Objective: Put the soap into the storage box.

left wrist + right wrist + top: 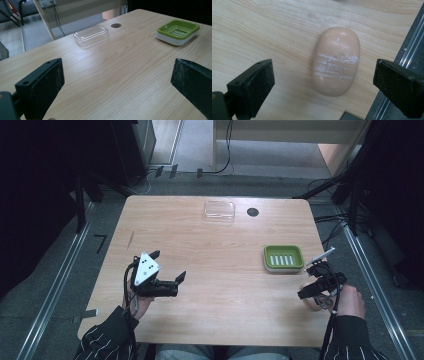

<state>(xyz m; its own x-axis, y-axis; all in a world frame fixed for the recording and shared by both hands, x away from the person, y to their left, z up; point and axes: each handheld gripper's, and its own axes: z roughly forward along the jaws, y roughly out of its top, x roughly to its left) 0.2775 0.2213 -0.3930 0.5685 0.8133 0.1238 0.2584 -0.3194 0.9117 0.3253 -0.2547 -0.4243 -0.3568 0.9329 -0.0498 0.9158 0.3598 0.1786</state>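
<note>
the right gripper (323,82) hangs with its jaws spread wide on either side of a peach soap bar (337,61), not touching it. the bar lies flat on the table (215,250) close to the right edge, scored with whitish marks. the left gripper (167,266) is also open and empty over bare wood. the soap looks smooth and rounded, so an off-centre squeeze could shoot it off the nearby edge. the left gripper view shows the green soap dish (178,32) and clear lid (90,35) side-on; the high view barely shows the soap.
</note>
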